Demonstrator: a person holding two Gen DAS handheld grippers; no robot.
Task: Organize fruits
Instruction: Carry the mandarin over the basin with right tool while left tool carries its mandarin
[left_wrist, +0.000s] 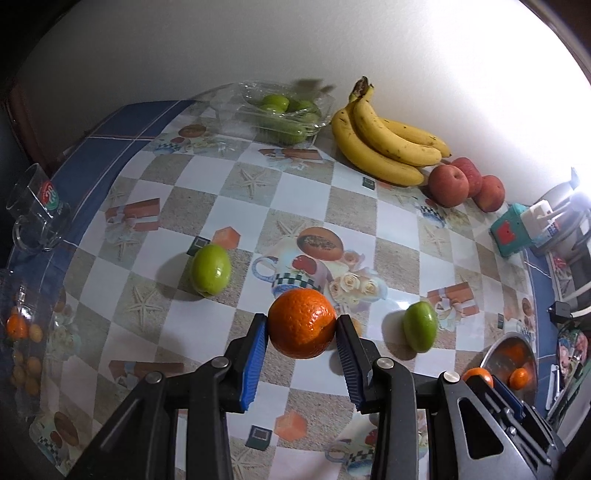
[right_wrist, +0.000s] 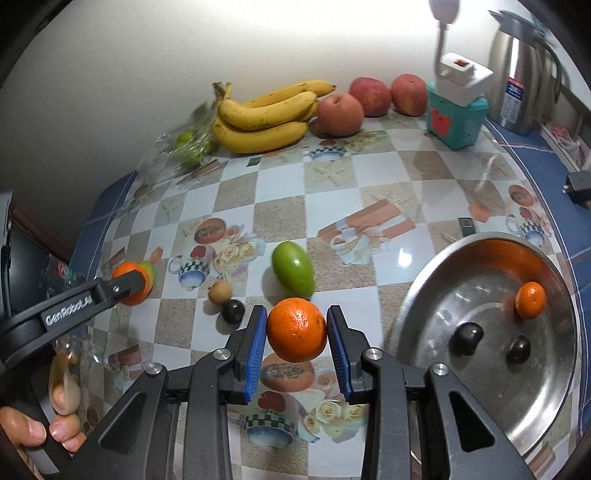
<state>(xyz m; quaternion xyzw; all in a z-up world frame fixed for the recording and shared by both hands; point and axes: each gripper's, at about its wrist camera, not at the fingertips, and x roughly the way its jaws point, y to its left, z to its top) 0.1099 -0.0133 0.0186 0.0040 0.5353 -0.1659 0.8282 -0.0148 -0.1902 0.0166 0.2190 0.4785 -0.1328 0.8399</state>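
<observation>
I had an orange in each gripper. The left gripper (left_wrist: 301, 334) was clamped on its orange (left_wrist: 301, 323), blue pads pressed to both sides, the fruit held above the checked tablecloth (left_wrist: 236, 206). The right gripper (right_wrist: 296, 334) gripped a second orange (right_wrist: 296, 329) the same way, just left of the steel bowl (right_wrist: 436, 266).

In the bowl I saw a small orange (right_wrist: 530, 300) against the far wall and two dark round fruits (right_wrist: 468, 333) nearer the middle, apart from each other. On the cloth ahead of the right gripper lay a green fruit (right_wrist: 293, 269), with a brown fruit (right_wrist: 220, 292) and a dark one (right_wrist: 233, 311) touching each other just left of it.

From the left wrist view, one green fruit (left_wrist: 211, 270) sat left of my held orange and another (left_wrist: 420, 326) to its right, both near. At the back, against the wall, a clear tray of green fruit (left_wrist: 284, 110) stood left of the bananas (left_wrist: 384, 144), and three apples (left_wrist: 448, 184) lay right beside the bananas. A teal box (right_wrist: 456, 118) stood beyond the apples, with a steel flask (right_wrist: 524, 74) behind it. A glass mug (left_wrist: 37, 210) lay tilted at the cloth's left edge.
</observation>
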